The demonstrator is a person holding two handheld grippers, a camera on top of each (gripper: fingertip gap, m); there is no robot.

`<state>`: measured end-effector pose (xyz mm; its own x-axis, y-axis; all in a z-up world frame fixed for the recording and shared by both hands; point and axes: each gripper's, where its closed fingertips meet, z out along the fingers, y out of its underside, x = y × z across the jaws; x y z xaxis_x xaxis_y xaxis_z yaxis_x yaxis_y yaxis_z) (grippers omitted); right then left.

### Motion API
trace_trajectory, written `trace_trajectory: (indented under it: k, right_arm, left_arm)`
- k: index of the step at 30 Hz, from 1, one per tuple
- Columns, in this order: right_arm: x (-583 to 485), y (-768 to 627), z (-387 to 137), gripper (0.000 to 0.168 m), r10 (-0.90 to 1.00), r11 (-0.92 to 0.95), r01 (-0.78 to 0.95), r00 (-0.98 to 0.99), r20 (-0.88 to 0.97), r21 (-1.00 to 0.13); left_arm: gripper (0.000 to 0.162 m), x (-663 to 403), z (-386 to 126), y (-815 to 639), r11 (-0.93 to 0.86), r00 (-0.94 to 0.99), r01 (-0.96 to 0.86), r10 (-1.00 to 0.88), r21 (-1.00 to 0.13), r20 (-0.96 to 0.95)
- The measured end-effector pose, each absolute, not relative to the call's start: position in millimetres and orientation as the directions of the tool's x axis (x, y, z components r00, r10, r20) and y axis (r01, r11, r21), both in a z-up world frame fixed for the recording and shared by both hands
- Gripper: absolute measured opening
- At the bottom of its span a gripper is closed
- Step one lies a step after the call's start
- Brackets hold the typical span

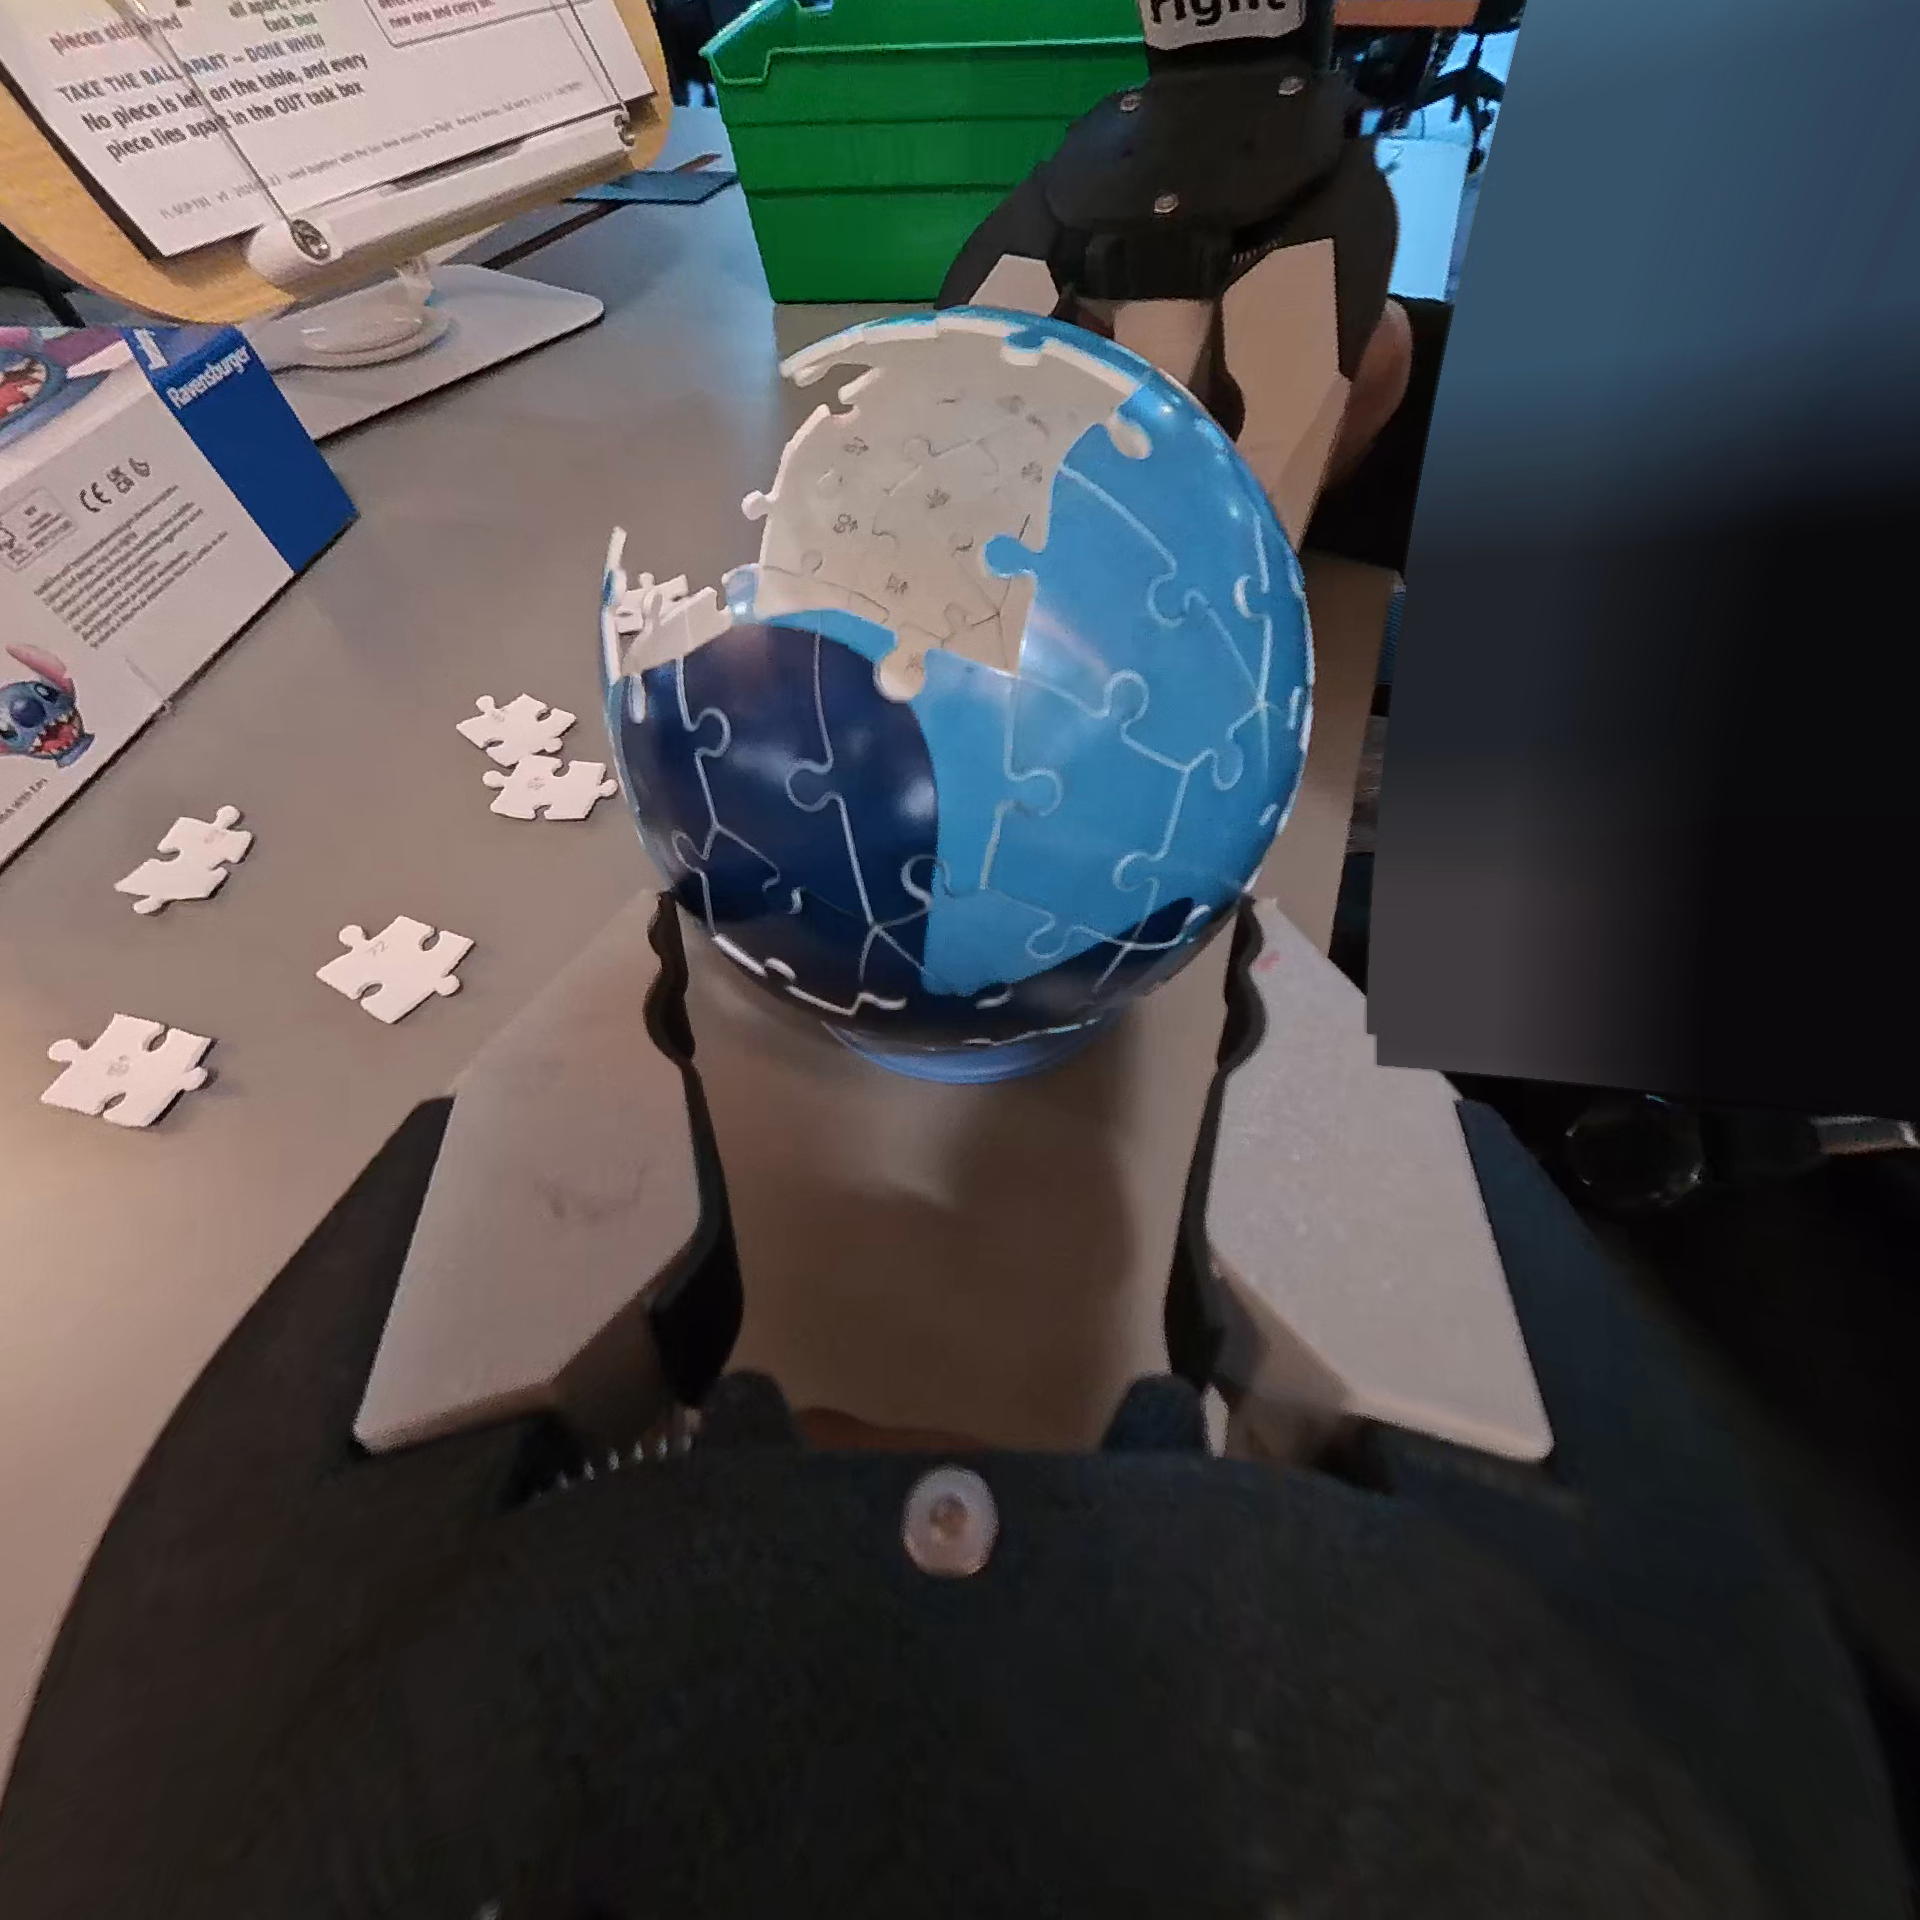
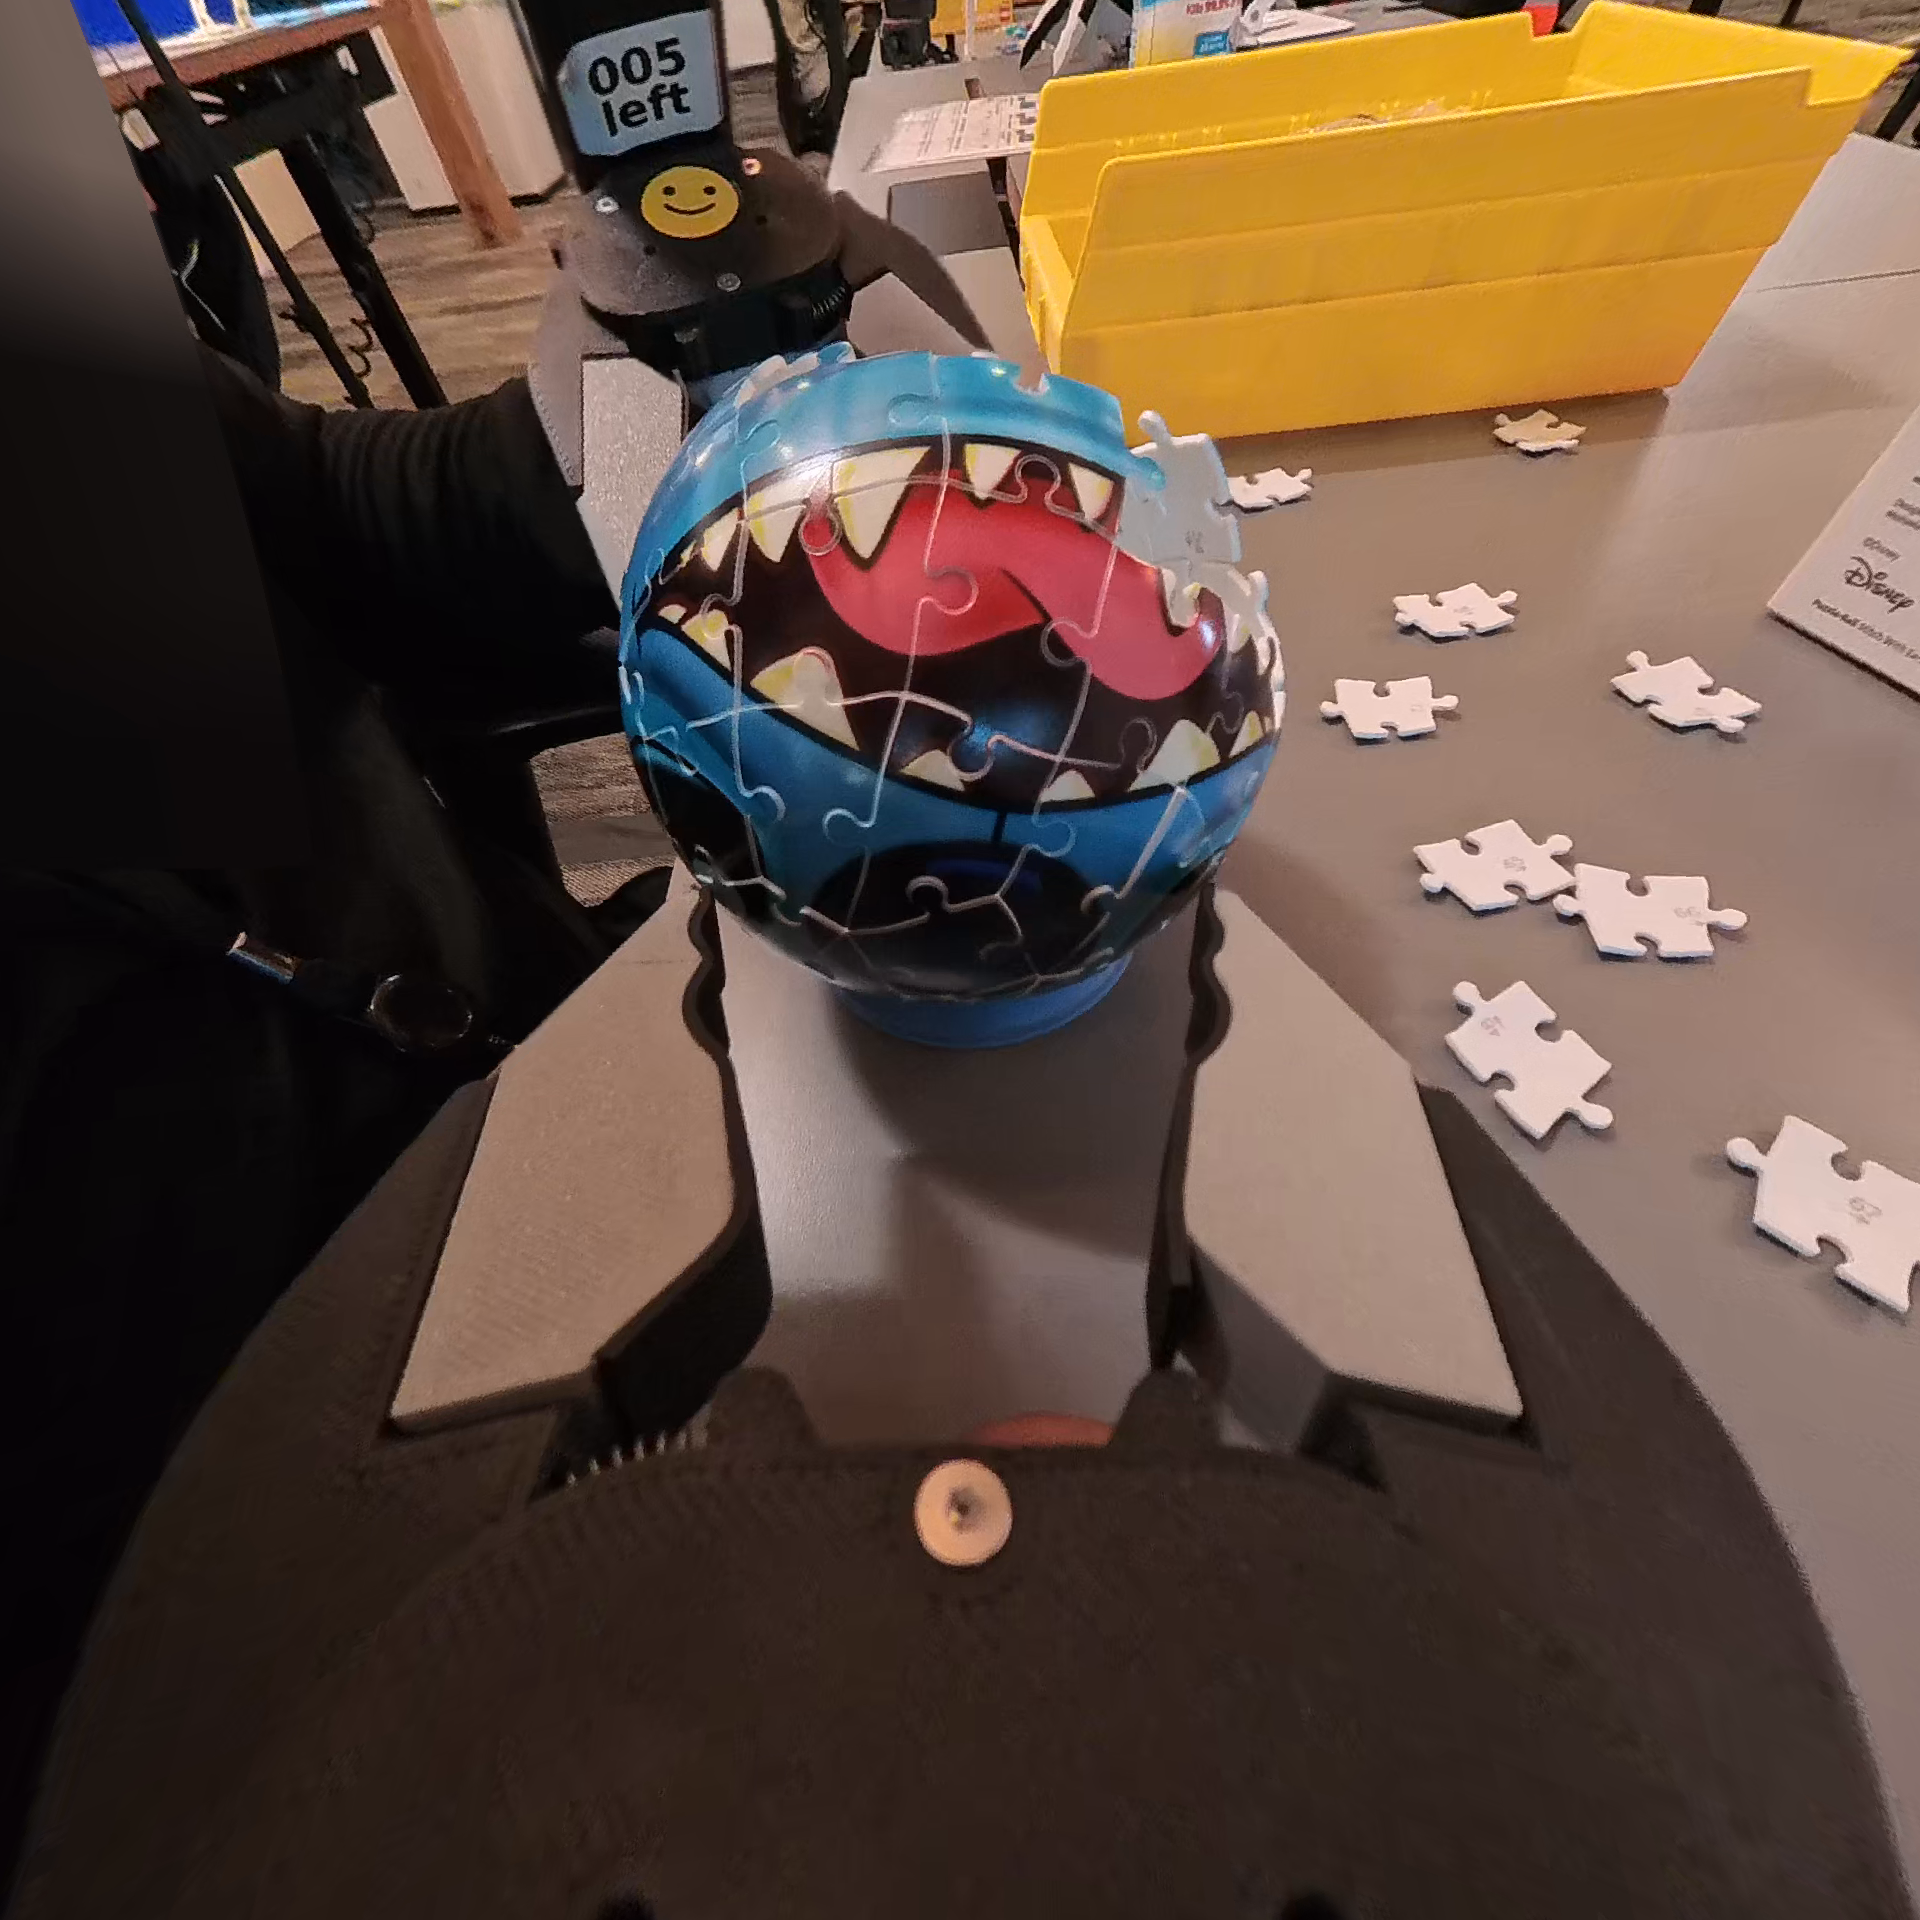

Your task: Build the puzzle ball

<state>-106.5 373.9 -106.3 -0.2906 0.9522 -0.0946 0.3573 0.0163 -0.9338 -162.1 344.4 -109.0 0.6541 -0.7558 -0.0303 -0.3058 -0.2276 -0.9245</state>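
Note:
The puzzle ball (image 1: 1091, 727) stands on a blue ring base (image 1: 966, 1055) on the grey table. Its upper left is open, showing white piece backs. The right wrist view shows its toothy mouth picture (image 2: 935, 644), with a gap edge at upper right. My left gripper (image 1: 956, 935) is open, its fingertips flanking the ball's lower part. My right gripper (image 2: 956, 925) is open on the opposite side, its fingertips also flanking the ball. Several loose white pieces (image 1: 395, 966) lie left of the ball, and they also show in the right wrist view (image 2: 1496, 862).
A green bin (image 1: 883, 156) and a paper stand (image 1: 312, 125) are behind the ball, and the puzzle box (image 1: 135, 540) is at the left. A yellow bin (image 2: 1403, 239) is at the far right. A dark sleeve (image 2: 312, 623) is beside the table edge. There is about 8 cm between the tips of the two grippers.

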Motion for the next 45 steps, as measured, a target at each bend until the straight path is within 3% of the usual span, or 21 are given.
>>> trace_trajectory:
  k: [6,45]
  right_arm:
    - [-105.2,374.3,-106.7,0.087,0.934,-0.042,0.379,-0.315,-0.171,-0.924]
    - [-104.0,372.6,-103.9,0.086,0.942,0.014,0.345,-0.321,-0.103,-0.939]
  left_arm:
    - [0.102,-160.0,-109.9,342.2,-0.28,0.694,-0.283,-0.72,-0.917,0.006]
    - [0.097,-161.4,-107.9,338.0,-0.253,0.684,-0.267,-0.73,-0.93,0.002]
